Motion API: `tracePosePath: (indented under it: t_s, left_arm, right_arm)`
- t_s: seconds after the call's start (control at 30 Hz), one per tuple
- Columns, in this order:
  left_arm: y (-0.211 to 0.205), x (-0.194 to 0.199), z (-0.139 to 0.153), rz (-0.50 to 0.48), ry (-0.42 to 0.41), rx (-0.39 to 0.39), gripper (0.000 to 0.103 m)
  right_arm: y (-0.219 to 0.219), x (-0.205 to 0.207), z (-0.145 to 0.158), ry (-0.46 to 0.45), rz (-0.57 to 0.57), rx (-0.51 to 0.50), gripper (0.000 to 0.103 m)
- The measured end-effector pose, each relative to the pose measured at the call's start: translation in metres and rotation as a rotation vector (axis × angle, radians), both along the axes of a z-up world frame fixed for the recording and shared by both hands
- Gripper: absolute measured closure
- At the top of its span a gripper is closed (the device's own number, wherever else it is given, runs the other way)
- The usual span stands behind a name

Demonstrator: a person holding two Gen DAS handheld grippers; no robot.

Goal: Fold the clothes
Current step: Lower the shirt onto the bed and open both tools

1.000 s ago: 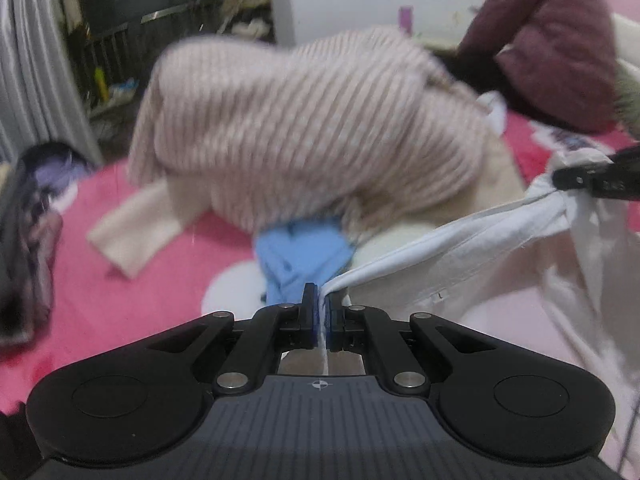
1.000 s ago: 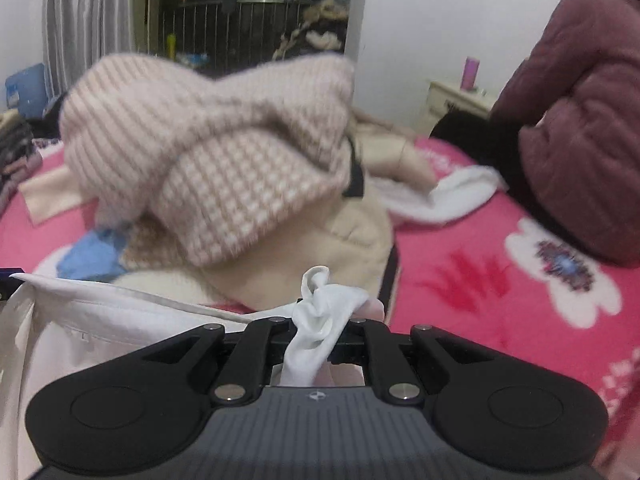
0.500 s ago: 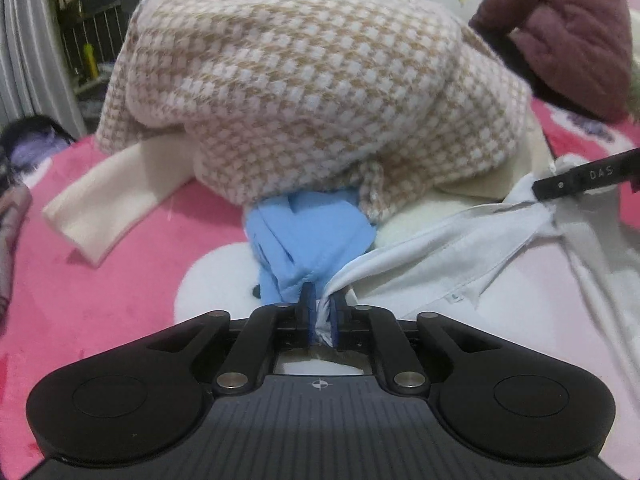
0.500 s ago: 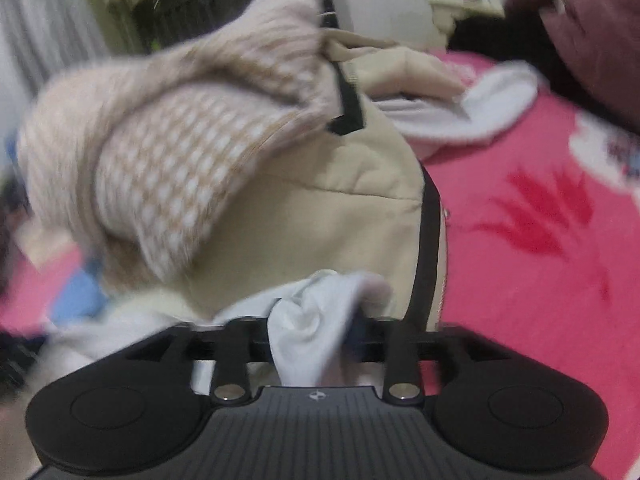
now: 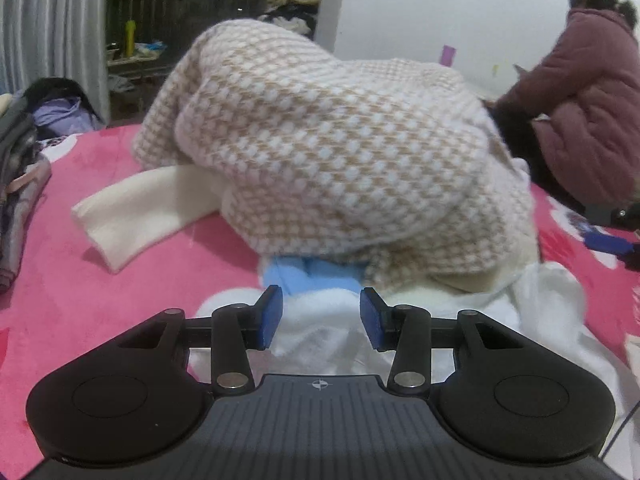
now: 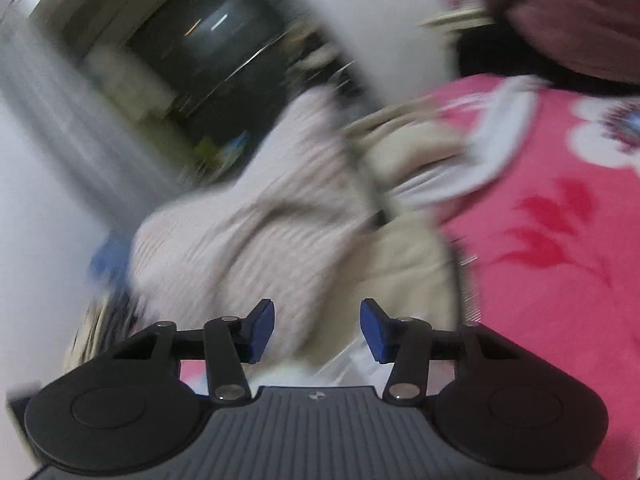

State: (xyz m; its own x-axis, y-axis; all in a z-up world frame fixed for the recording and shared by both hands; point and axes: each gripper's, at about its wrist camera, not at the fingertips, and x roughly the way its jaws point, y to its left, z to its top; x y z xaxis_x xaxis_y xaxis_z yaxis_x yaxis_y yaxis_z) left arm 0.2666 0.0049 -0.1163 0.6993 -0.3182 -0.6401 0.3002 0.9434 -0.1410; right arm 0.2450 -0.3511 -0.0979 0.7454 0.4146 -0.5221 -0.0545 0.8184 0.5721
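The white garment [image 5: 320, 320] lies crumpled at lower centre, just beyond the left gripper [image 5: 321, 316], whose jaws have just been opening and grip nothing. The right gripper [image 6: 317, 330], jaws parted after just closing slightly, is likewise empty. Only the left view shows sharply the checked sweater [image 5: 340, 148] heaped on the pink blanket [image 5: 80, 280]; the right view is blurred.
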Motion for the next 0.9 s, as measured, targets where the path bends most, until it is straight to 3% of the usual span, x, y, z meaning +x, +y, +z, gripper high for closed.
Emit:
tracePosePath:
  t_s: [0.17, 0.23, 0.33, 0.43, 0.63, 0.8, 0.9]
  left_arm:
    - [0.004, -0.014, -0.003, 0.002, 0.009, 0.025, 0.06]
    - [0.013, -0.018, -0.001, 0.027, 0.018, 0.029, 0.06]
    - [0.036, -0.026, 0.013, 0.078, 0.02, 0.017, 0.06]
    - [0.067, -0.039, 0.038, 0.132, -0.001, -0.003, 0.06]
    - [0.124, -0.077, 0.108, 0.193, -0.089, -0.013, 0.06]
    - [0.157, -0.121, 0.178, 0.208, -0.193, 0.046, 0.059]
    - [0.179, -0.152, 0.228, 0.223, -0.279, 0.068, 0.057]
  right_arm:
    - [0.069, 0.021, -0.026, 0.148, 0.191, -0.166, 0.06]
    - [0.077, 0.037, -0.047, 0.215, 0.148, -0.183, 0.068]
    - [0.071, 0.045, -0.052, 0.188, -0.004, -0.197, 0.073]
    - [0.059, 0.022, -0.028, 0.078, -0.056, -0.066, 0.073]
    - [0.053, -0.058, 0.052, -0.152, -0.002, -0.051, 0.073]
    - [0.042, -0.172, 0.14, -0.377, 0.026, -0.1, 0.069]
    - [0.037, -0.251, 0.188, -0.498, 0.041, -0.131, 0.055]
